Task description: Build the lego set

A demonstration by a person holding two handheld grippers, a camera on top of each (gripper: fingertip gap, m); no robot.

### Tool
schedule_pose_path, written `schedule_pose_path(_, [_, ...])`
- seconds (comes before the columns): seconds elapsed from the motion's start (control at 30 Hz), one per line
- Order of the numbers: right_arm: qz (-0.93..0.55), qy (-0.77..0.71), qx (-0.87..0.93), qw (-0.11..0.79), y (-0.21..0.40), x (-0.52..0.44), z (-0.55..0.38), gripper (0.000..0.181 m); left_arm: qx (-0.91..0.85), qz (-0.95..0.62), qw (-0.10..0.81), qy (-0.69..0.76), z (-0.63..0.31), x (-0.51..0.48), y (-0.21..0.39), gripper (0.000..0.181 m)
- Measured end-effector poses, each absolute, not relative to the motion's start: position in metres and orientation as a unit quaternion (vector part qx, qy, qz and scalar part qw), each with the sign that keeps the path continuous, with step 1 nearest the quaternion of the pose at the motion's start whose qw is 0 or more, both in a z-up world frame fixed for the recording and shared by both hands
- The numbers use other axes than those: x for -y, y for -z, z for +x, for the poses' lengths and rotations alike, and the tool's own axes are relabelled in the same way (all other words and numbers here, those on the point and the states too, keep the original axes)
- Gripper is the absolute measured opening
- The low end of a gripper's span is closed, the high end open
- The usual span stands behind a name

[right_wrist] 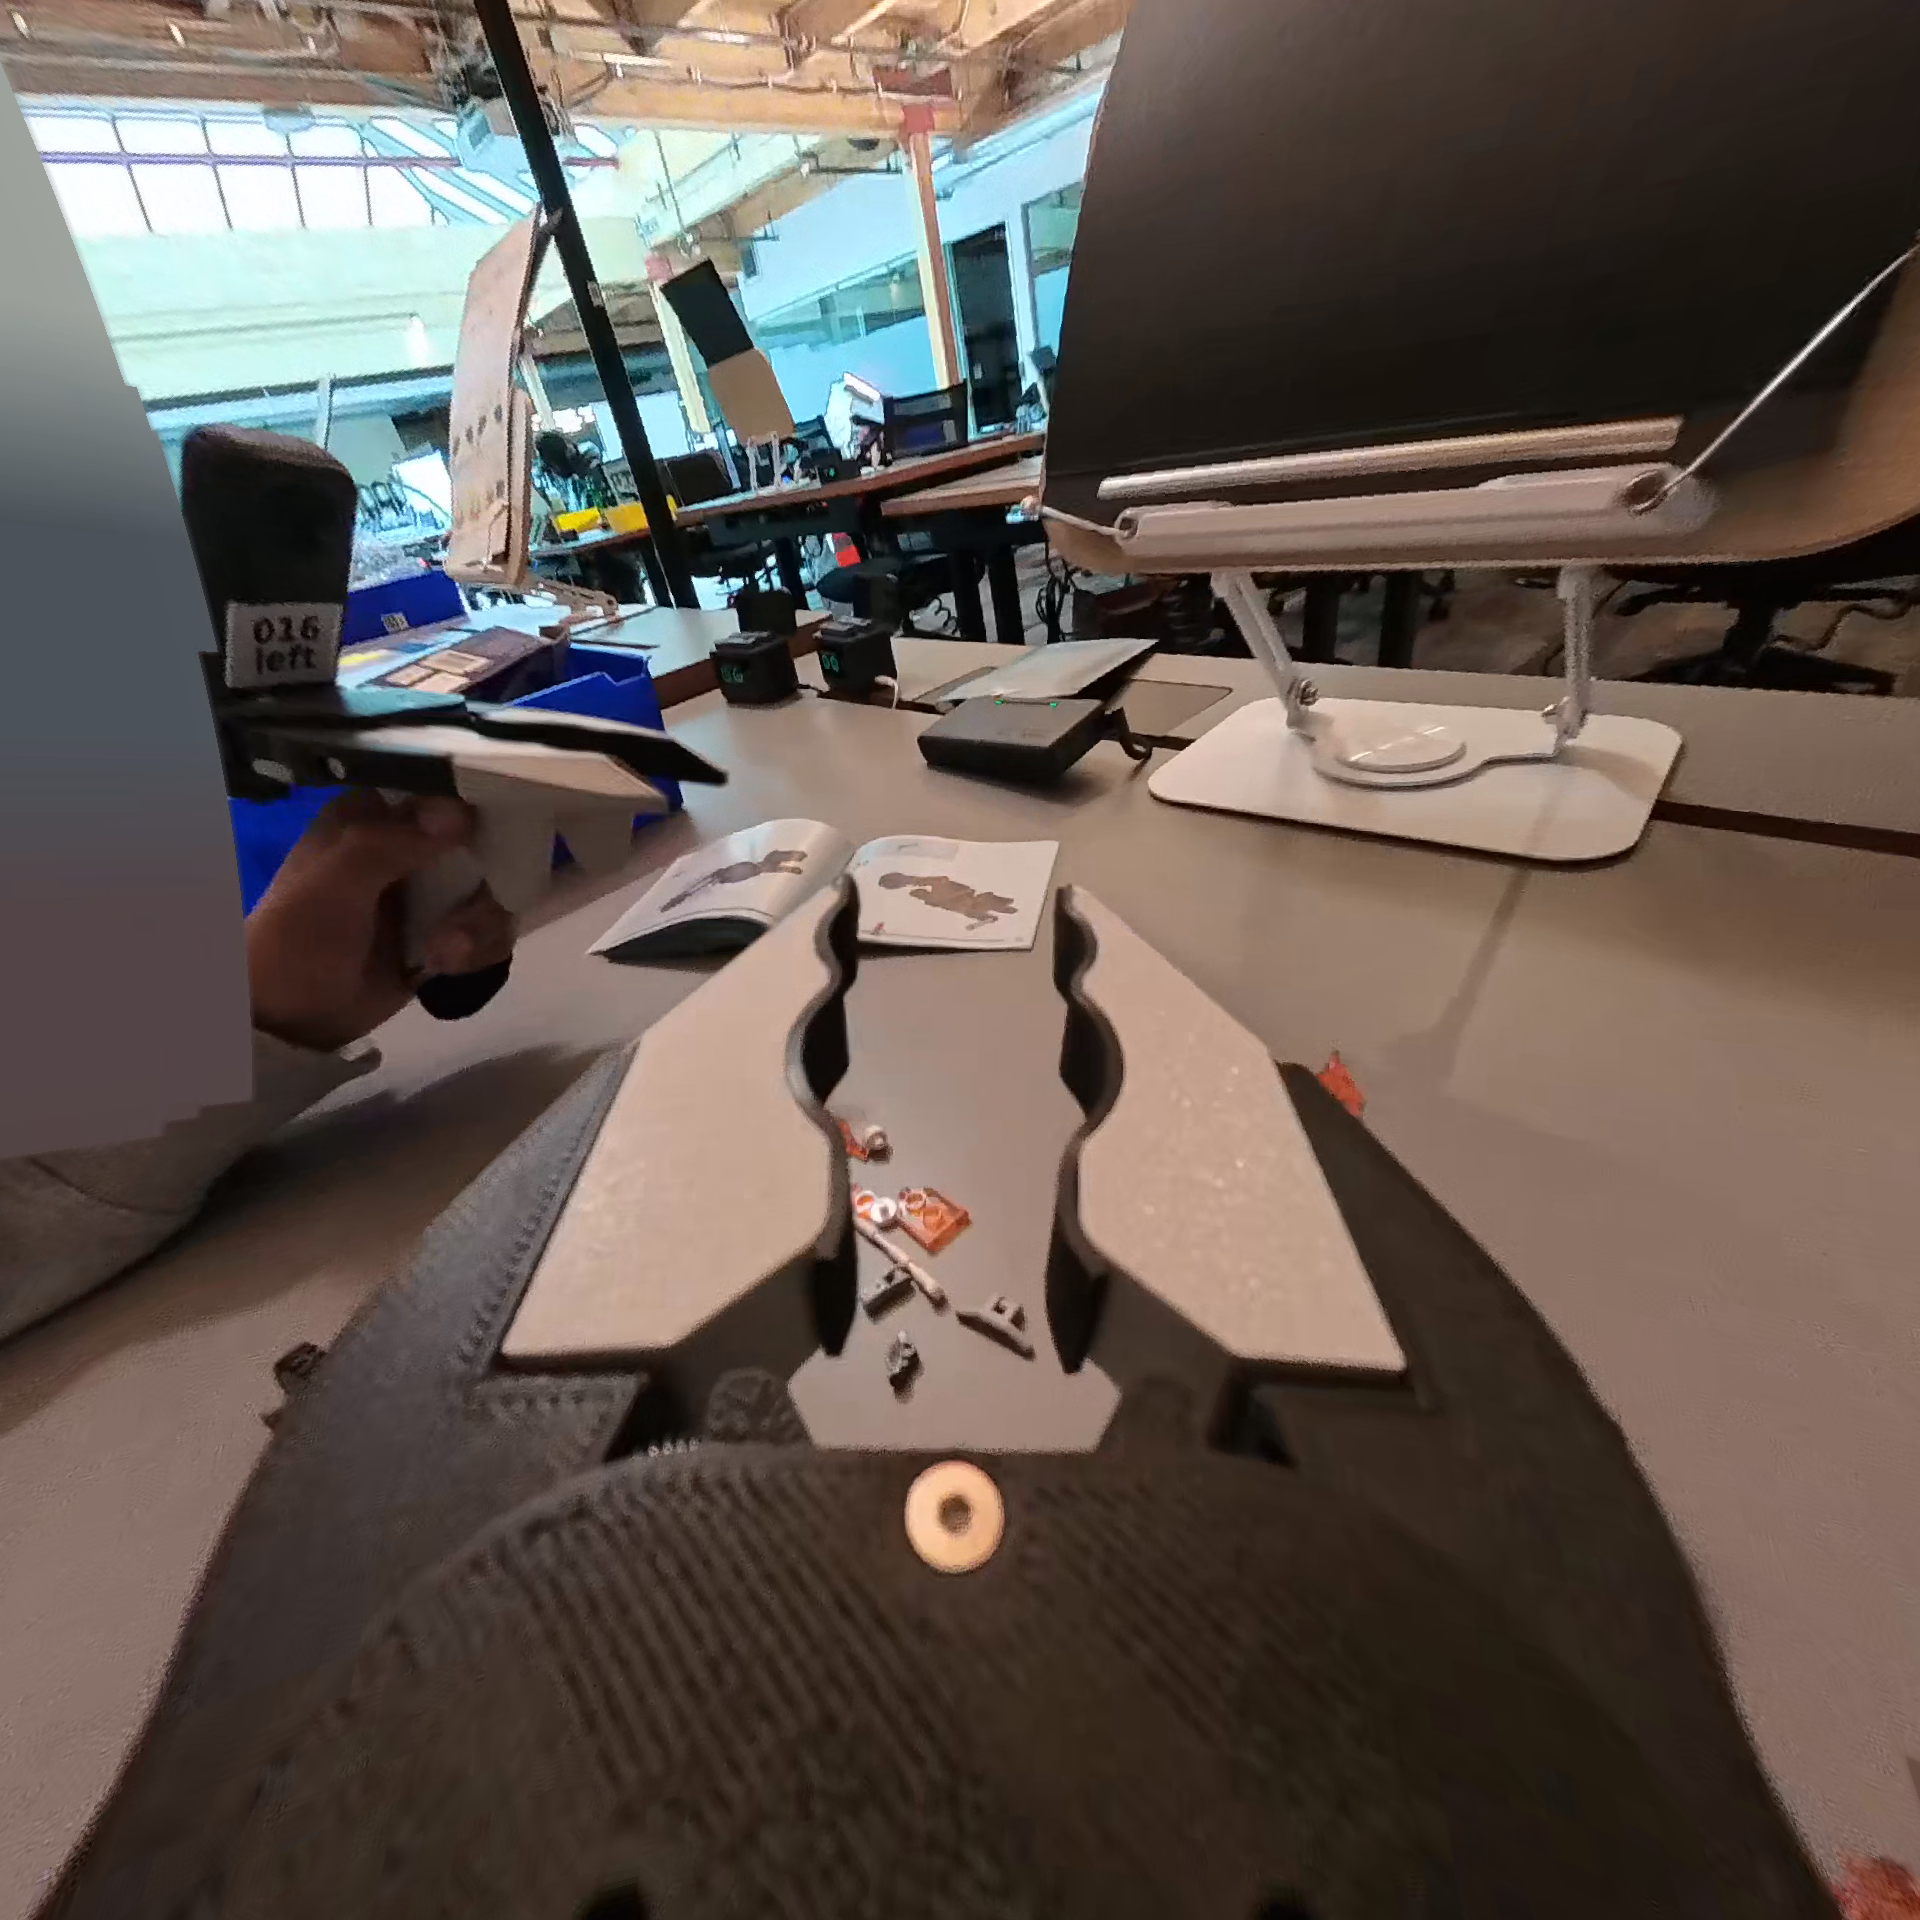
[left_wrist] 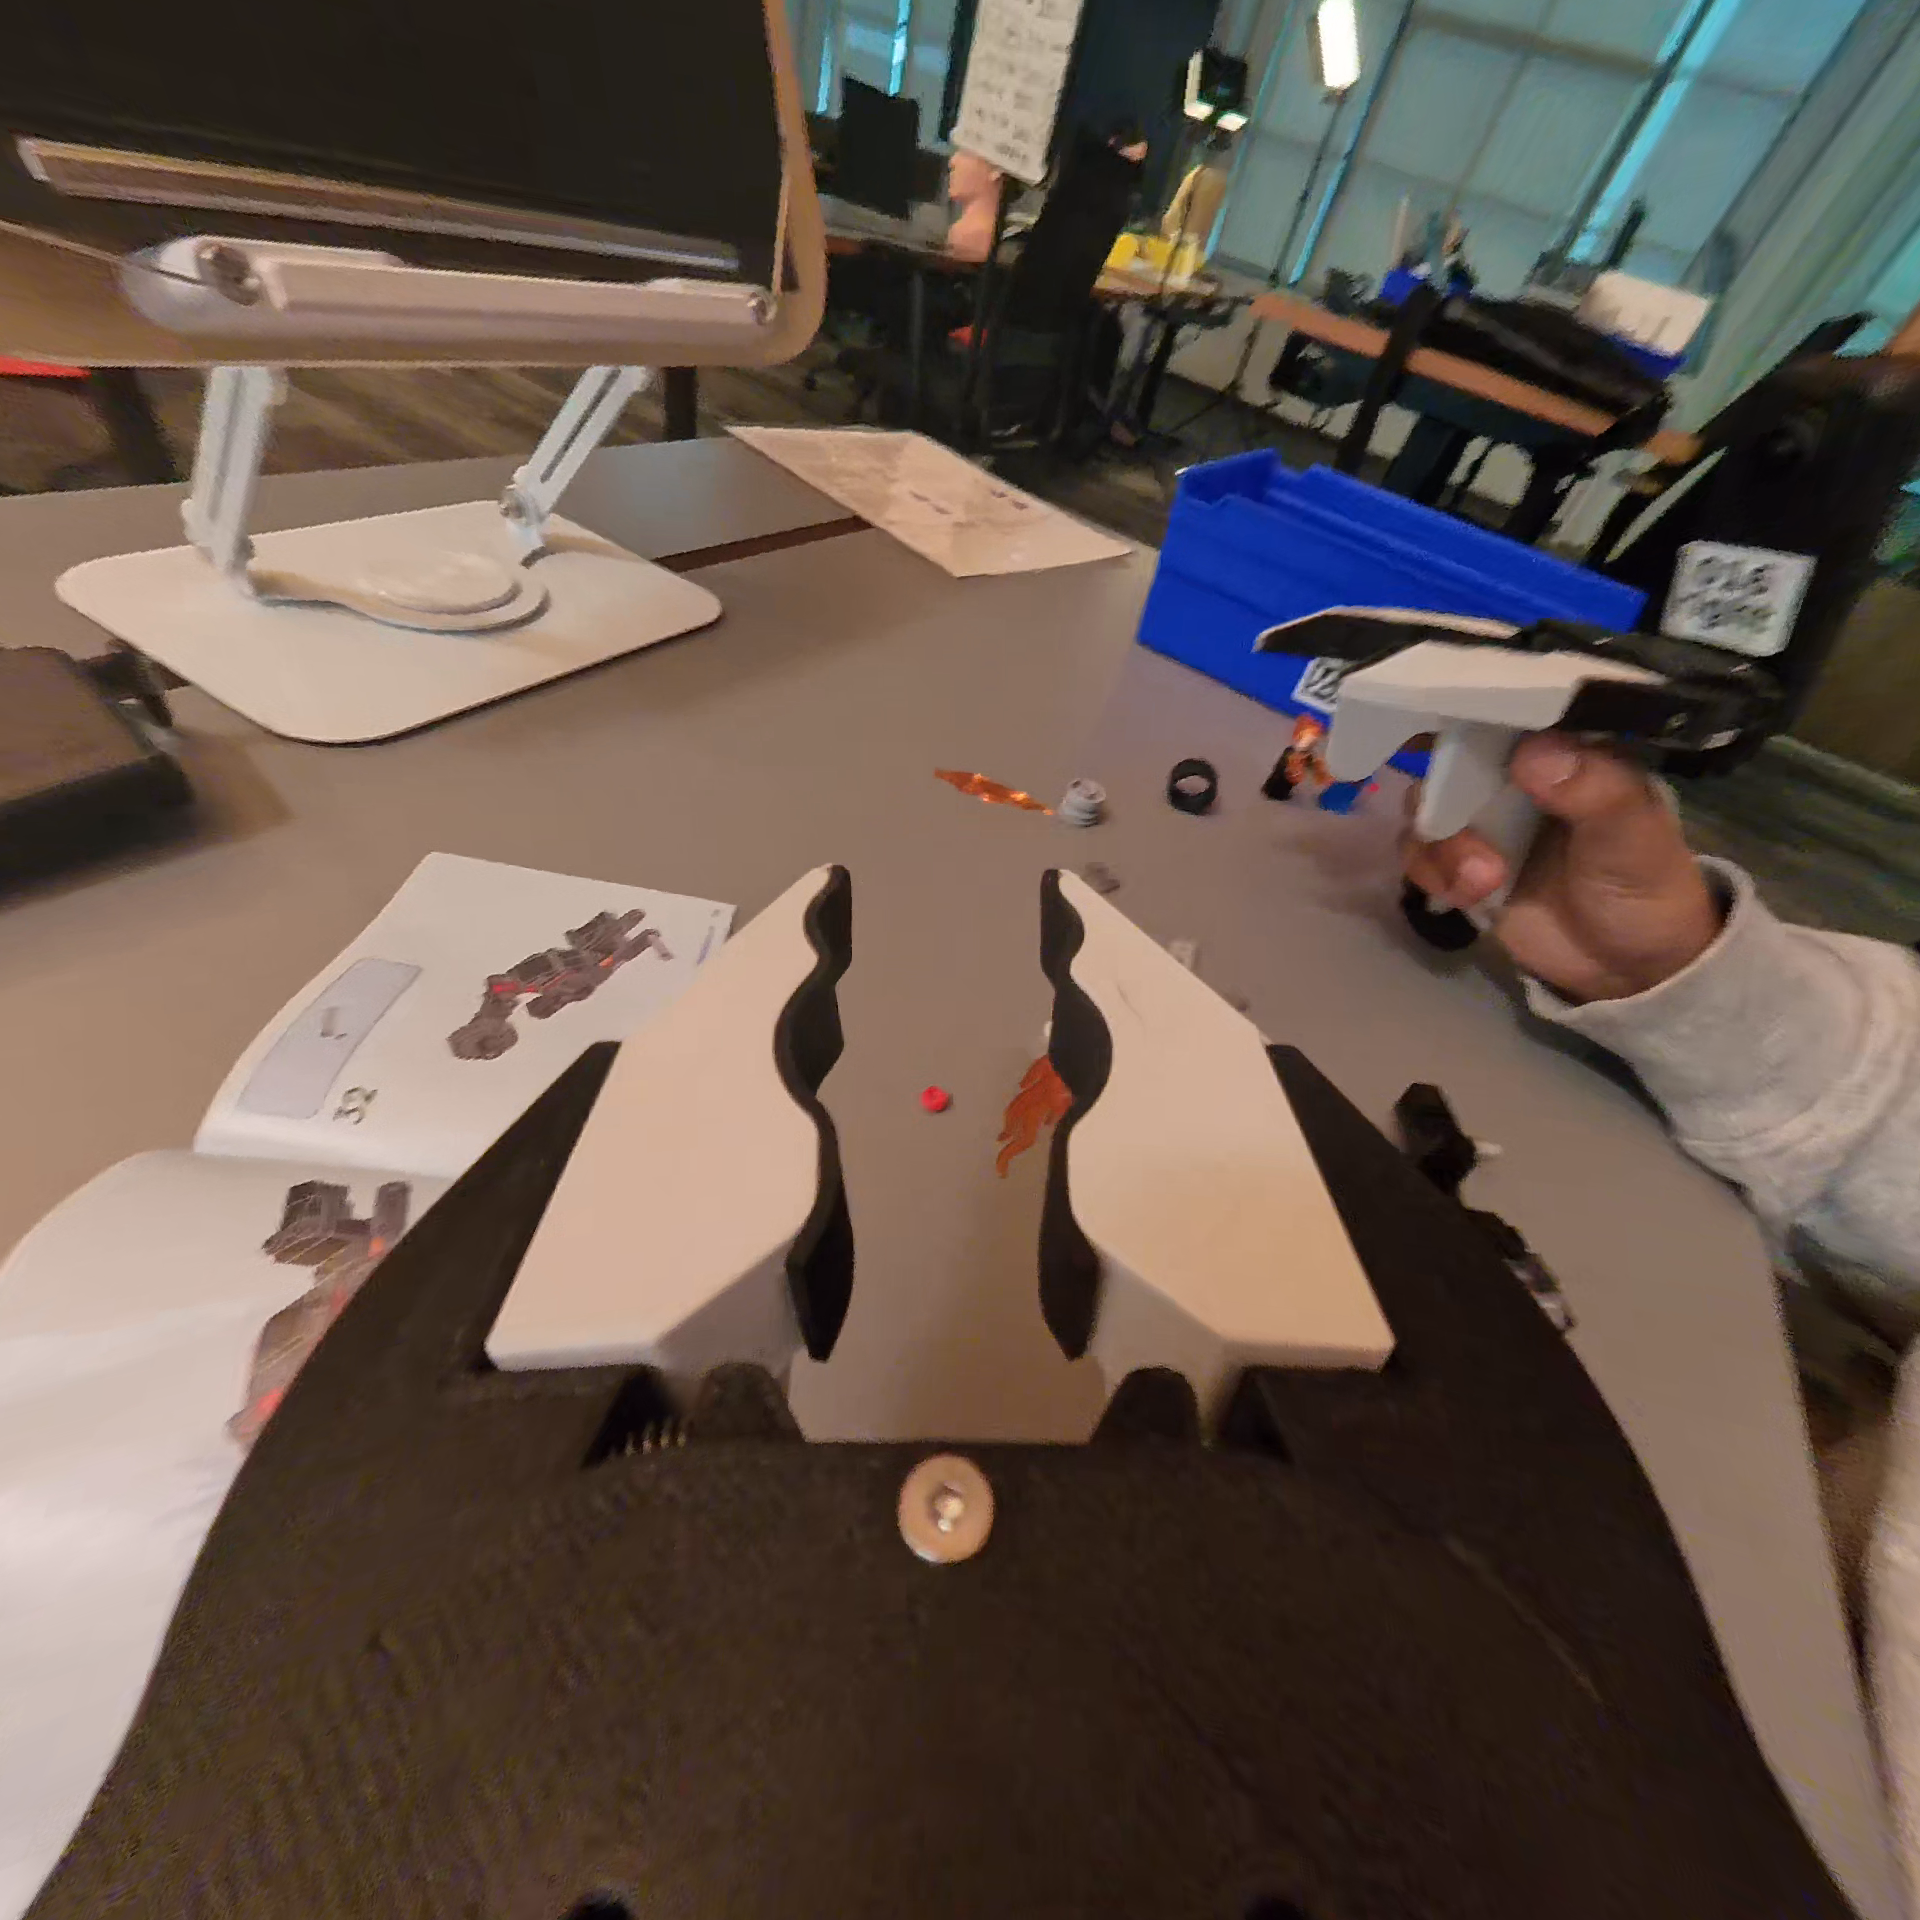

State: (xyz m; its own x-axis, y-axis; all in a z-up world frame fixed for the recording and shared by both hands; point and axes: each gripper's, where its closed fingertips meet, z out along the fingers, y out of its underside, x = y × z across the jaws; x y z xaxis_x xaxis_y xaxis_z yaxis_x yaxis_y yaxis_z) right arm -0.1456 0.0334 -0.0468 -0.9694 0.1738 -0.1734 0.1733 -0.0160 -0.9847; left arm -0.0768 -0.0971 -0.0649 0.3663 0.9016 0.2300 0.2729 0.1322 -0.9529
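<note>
**Both hand-held grippers empty over scattered Lego pieces**

The Lego set lies as loose parts on the grey surface (left_wrist: 852, 686), nothing yet assembled that the views show. In the left wrist view a tiny red stud (left_wrist: 935, 1098) and a translucent orange flame piece (left_wrist: 1032, 1117) sit on the surface between the fingers, with an orange blade-like piece (left_wrist: 987, 790), a grey round piece (left_wrist: 1083, 802), a black ring (left_wrist: 1195, 784) and a minifigure (left_wrist: 1294, 769) farther off near a blue bin (left_wrist: 1351, 561). In the right wrist view, small orange plates (right_wrist: 920, 1214) and thin grey parts (right_wrist: 997, 1320) lie between the fingers. An open instruction booklet (left_wrist: 468, 997) rests to the left.

These pieces look light, rigid and smooth; they would likely skid or flip if pinched off-centre. The stud is so small that a grip across its flat sides, square to the surface, seems the safest hold; the flame piece appears thin and better taken by its thicker base.

The left hand-held gripper (left_wrist: 945, 883) stands moderately spread, its pads touching nothing. The right hand-held gripper (right_wrist: 956, 904) is spread about as wide and also carries nothing, hovering above its cluster of parts.
</note>
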Motion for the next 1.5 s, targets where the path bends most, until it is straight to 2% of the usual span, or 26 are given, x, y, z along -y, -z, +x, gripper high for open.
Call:
schedule_pose_path(0.07, [-0.127,-0.721,0.680,0.023,0.035,-0.042,-0.149,0.029,0.508,-0.606,0.538,-0.292,-0.079,0.104,0.073,0.035])
schedule_pose_path(0.2, [-0.156,-0.824,0.512,0.187,-0.026,-0.115,-0.168,0.013,0.517,-0.630,0.497,-0.297,-0.082,0.103,0.087,0.034])
schedule_pose_path(0.3, [-0.185,-0.828,0.476,0.233,-0.030,-0.148,-0.184,0.017,0.518,-0.632,0.485,-0.313,-0.082,0.105,0.087,0.034])
schedule_pose_path(0.5, [-0.217,-0.810,0.490,0.237,-0.021,-0.165,-0.203,0.025,0.512,-0.561,0.547,-0.351,-0.074,0.123,0.055,0.041])
schedule_pose_path(0.63, [-0.224,-0.815,0.497,0.196,-0.016,-0.160,-0.204,0.030,0.486,-0.567,0.587,-0.312,-0.072,0.106,0.050,0.045])
schedule_pose_path(0.9, [-0.198,-0.796,0.542,0.181,-0.008,-0.136,-0.199,0.027,0.483,-0.608,0.562,-0.284,-0.083,0.085,0.080,0.044])
schedule_pose_path(1.13, [-0.190,-0.781,0.572,0.164,0.002,-0.121,-0.196,0.026,0.523,-0.570,0.558,-0.300,-0.083,0.106,0.073,0.047])
schedule_pose_path(1.23, [-0.187,-0.777,0.579,0.161,0.005,-0.116,-0.191,0.026,0.562,-0.549,0.525,-0.325,-0.085,0.124,0.079,0.052])
schedule_pose_path(1.37, [-0.182,-0.768,0.596,0.147,0.012,-0.105,-0.184,0.026,0.630,-0.549,0.415,-0.358,-0.090,0.155,0.112,0.057])
schedule_pose_path(1.43, [-0.177,-0.766,0.601,0.145,0.013,-0.100,-0.180,0.026,0.652,-0.550,0.390,-0.347,-0.095,0.158,0.124,0.059])
schedule_pose_path(1.5, [-0.171,-0.763,0.605,0.149,0.013,-0.097,-0.178,0.026,0.668,-0.543,0.394,-0.322,-0.111,0.154,0.126,0.083])
